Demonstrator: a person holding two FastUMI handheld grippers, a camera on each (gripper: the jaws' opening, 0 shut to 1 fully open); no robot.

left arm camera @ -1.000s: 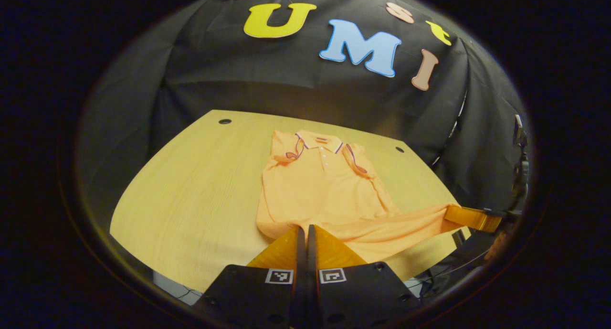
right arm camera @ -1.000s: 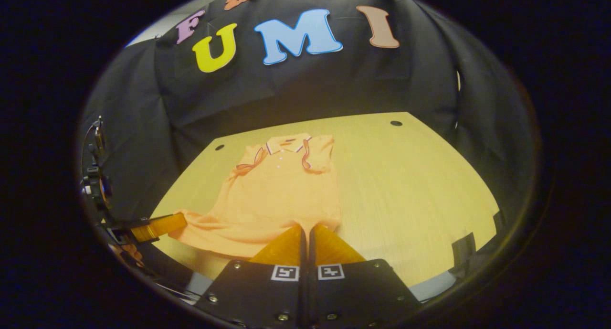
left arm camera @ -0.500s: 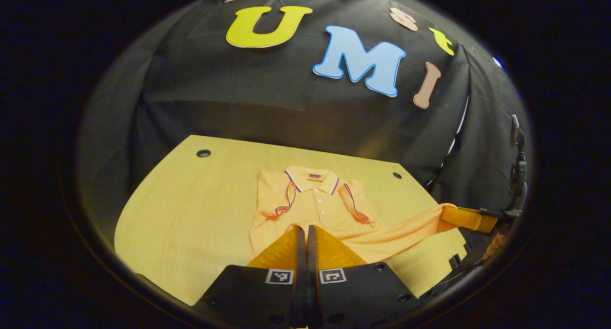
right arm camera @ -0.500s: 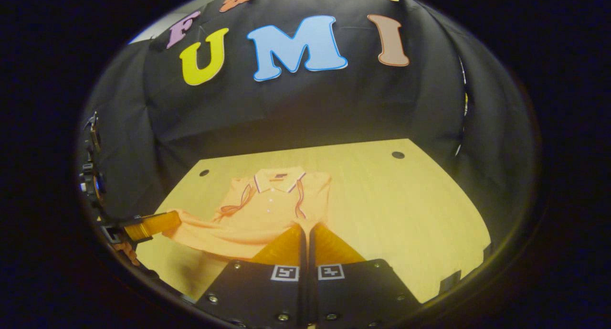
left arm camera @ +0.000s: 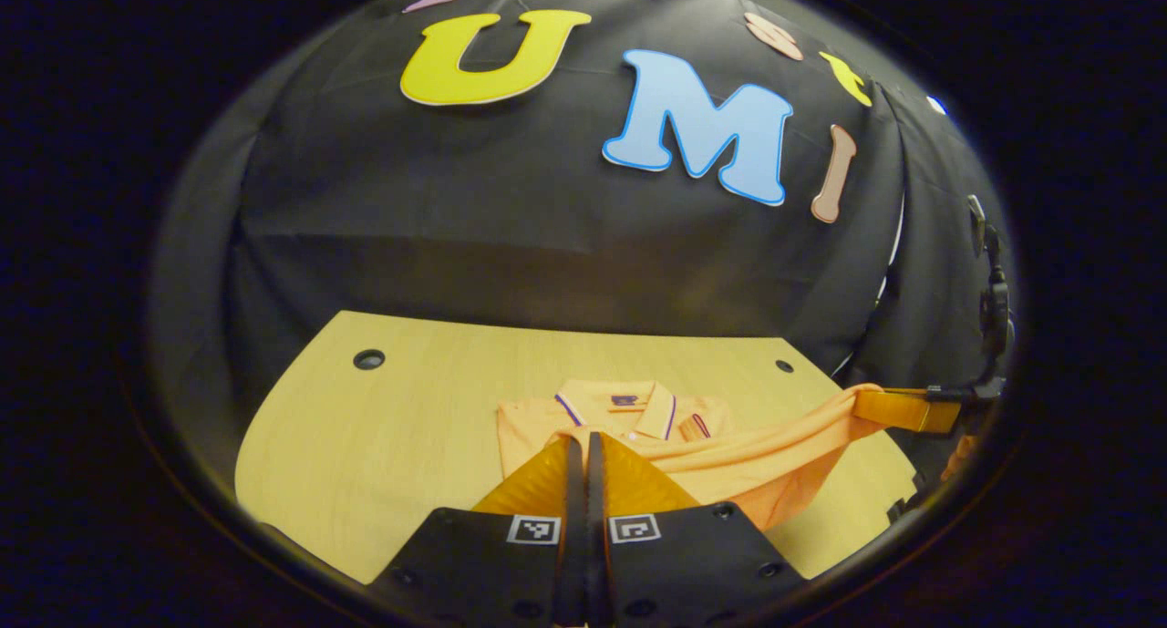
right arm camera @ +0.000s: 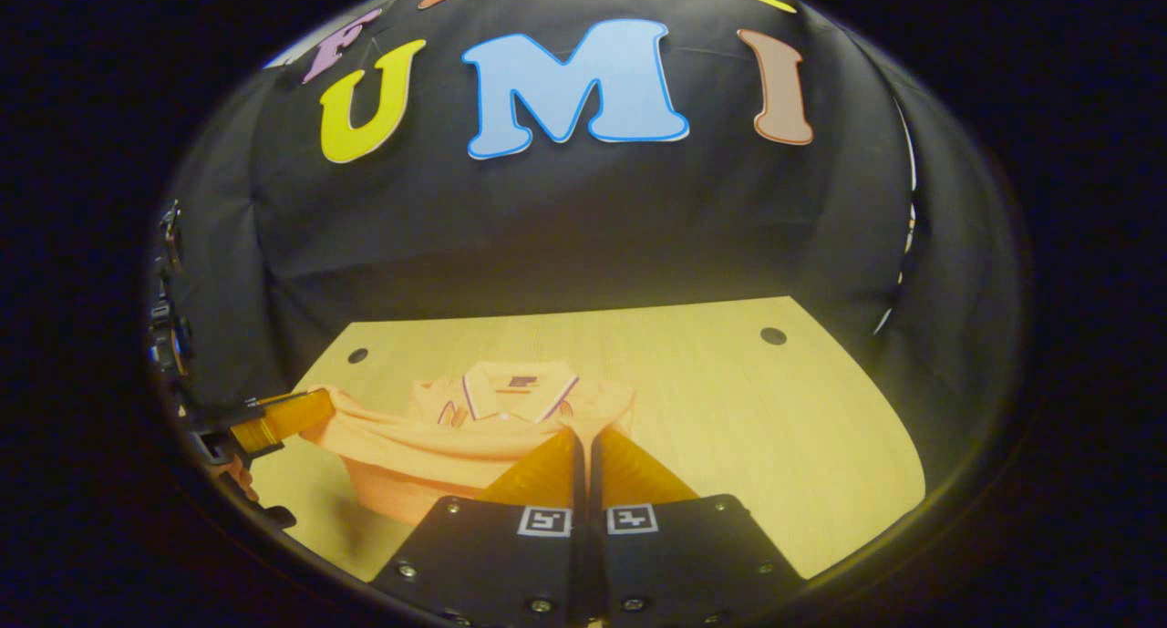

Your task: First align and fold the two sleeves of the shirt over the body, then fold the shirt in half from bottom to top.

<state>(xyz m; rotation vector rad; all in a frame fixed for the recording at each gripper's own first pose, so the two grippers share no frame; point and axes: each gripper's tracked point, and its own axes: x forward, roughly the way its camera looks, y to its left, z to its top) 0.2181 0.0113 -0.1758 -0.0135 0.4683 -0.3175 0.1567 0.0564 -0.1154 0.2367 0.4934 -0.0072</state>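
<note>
shirt (left arm camera: 729, 459) hem pinched, both fingers (left arm camera: 629, 478)

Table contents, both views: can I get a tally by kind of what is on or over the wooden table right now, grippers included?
Orange polo shirt: 1
Hand-held gripper, left and right: 2
Round holes in the wooden table, at its far corners: 2
Total: 5

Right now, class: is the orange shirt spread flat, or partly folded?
Partly folded. The shirt has its hem lifted toward the collar, pinched by the left gripper and right gripper, above the table.
</note>
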